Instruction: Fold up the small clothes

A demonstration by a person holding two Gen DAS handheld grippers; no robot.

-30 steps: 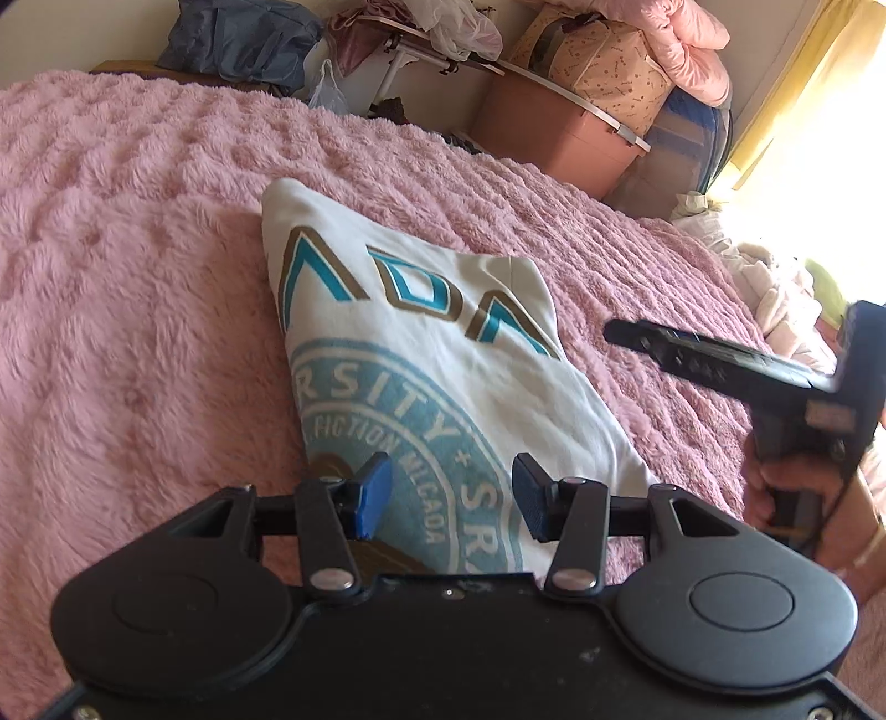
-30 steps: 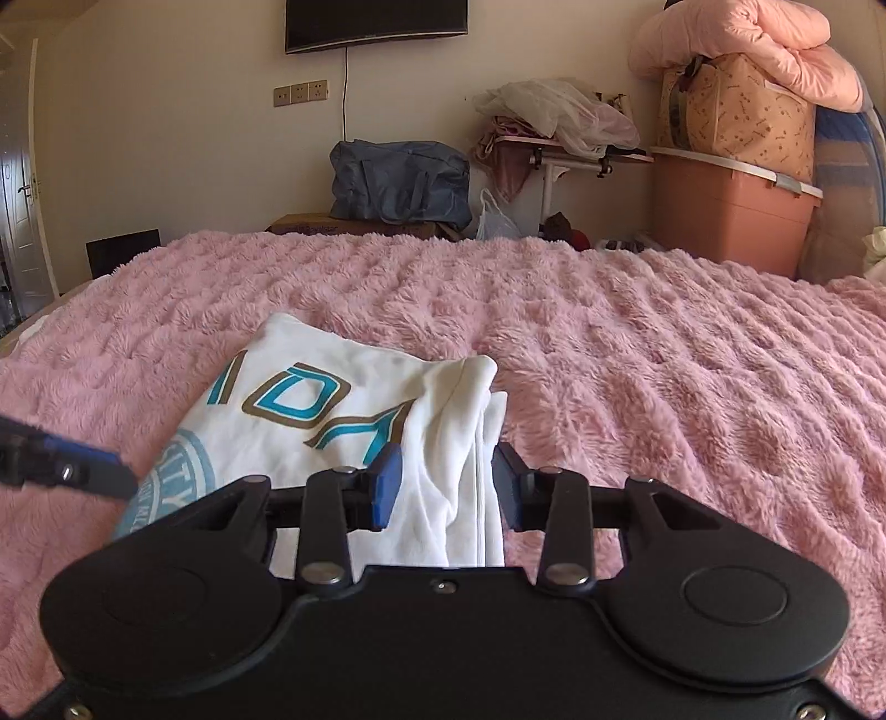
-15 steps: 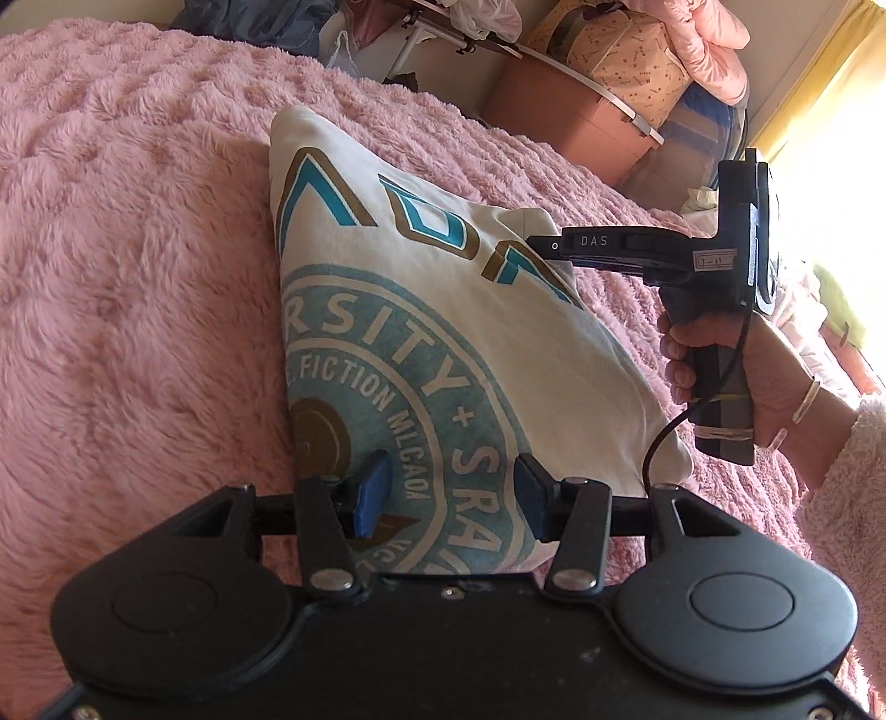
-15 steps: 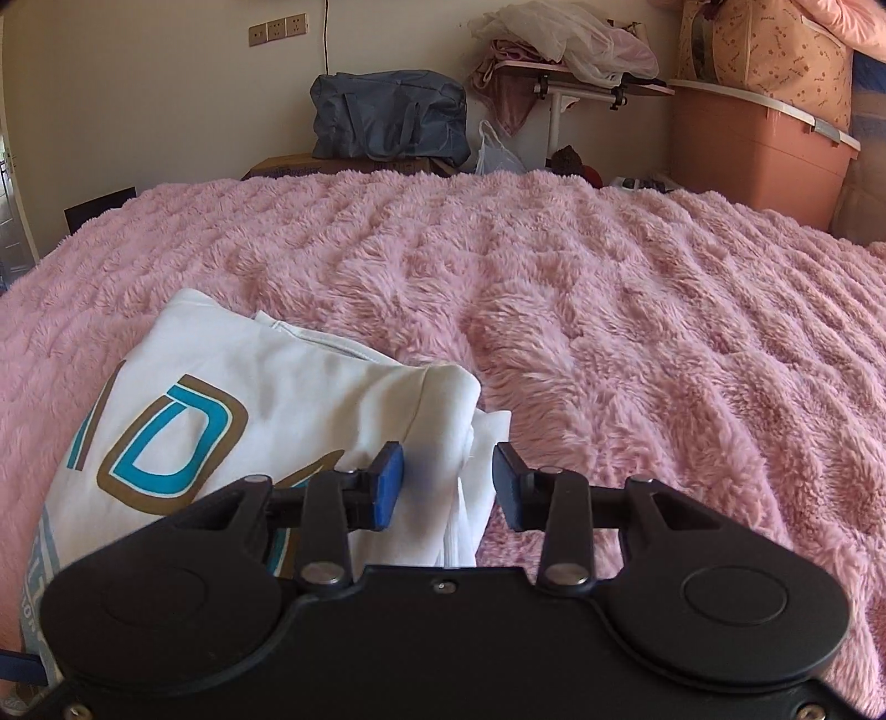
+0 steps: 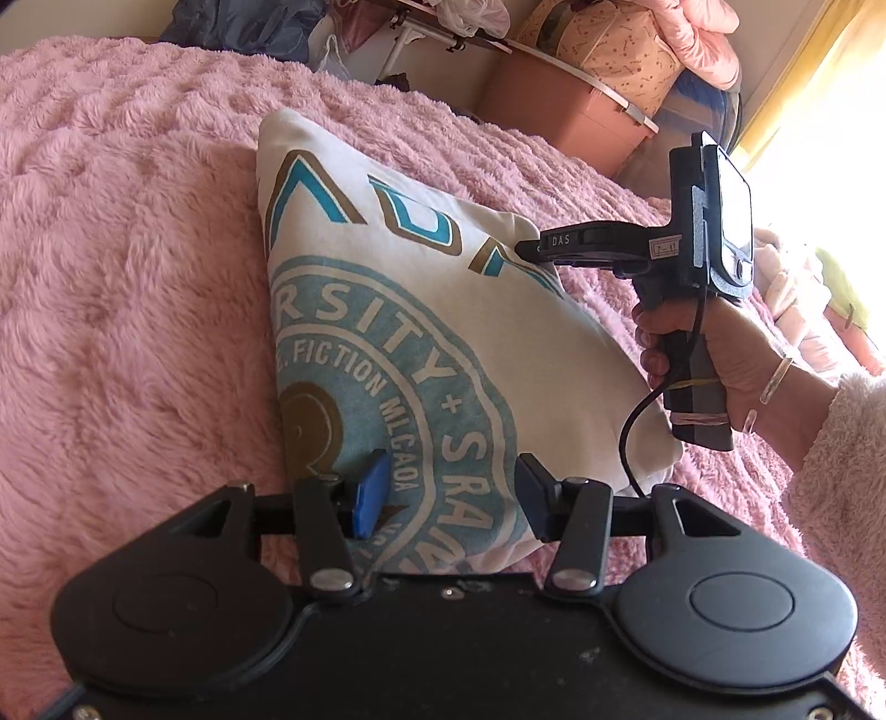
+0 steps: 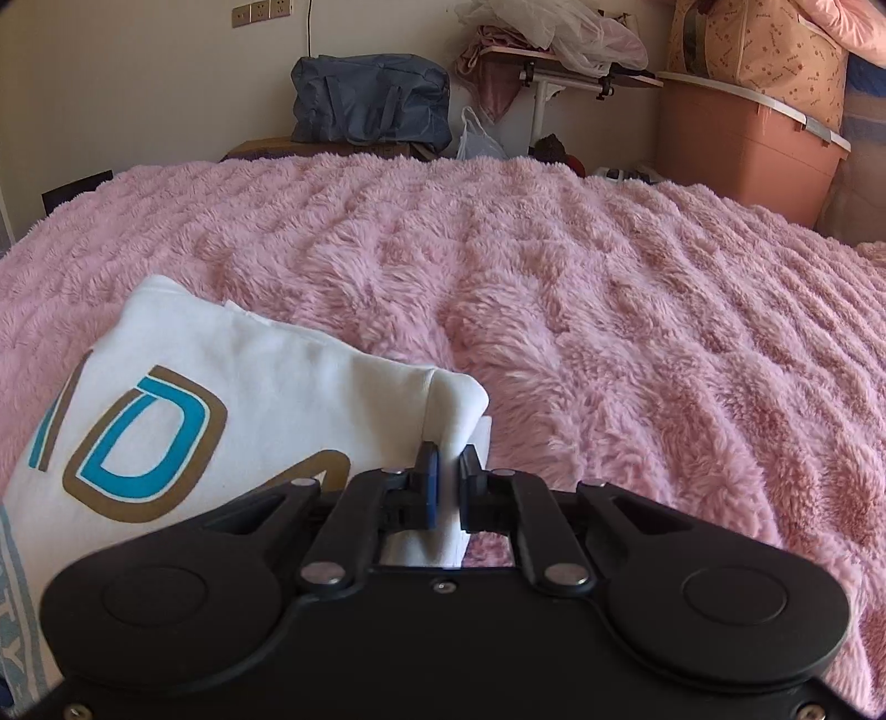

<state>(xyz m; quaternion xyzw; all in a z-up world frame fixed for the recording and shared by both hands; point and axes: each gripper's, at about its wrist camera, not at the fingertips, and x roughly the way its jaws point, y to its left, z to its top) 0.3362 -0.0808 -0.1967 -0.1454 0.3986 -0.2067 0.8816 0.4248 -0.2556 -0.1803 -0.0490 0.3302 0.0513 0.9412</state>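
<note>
A folded white T-shirt (image 5: pixel 421 354) with a teal and brown print lies on the pink fuzzy blanket (image 5: pixel 122 310). My left gripper (image 5: pixel 451 495) is open, its blue pads straddling the shirt's near edge. My right gripper (image 6: pixel 447 482) is shut on the shirt's right folded edge (image 6: pixel 448 410). In the left wrist view the right gripper (image 5: pixel 531 249) reaches in from the right, held by a hand, its tip on the shirt's far right corner. The shirt also shows in the right wrist view (image 6: pixel 221 410).
Beyond the bed stand a pink storage bin (image 6: pixel 747 149), a blue bag (image 6: pixel 371 105) and a small table with clothes (image 6: pixel 554 50). More clothes (image 5: pixel 797 299) lie at the bed's right side. Bare blanket (image 6: pixel 609 310) stretches right of the shirt.
My right gripper has closed on the shirt's right edge after moving in to it. My left gripper has come closer over the shirt's near edge and stays open.
</note>
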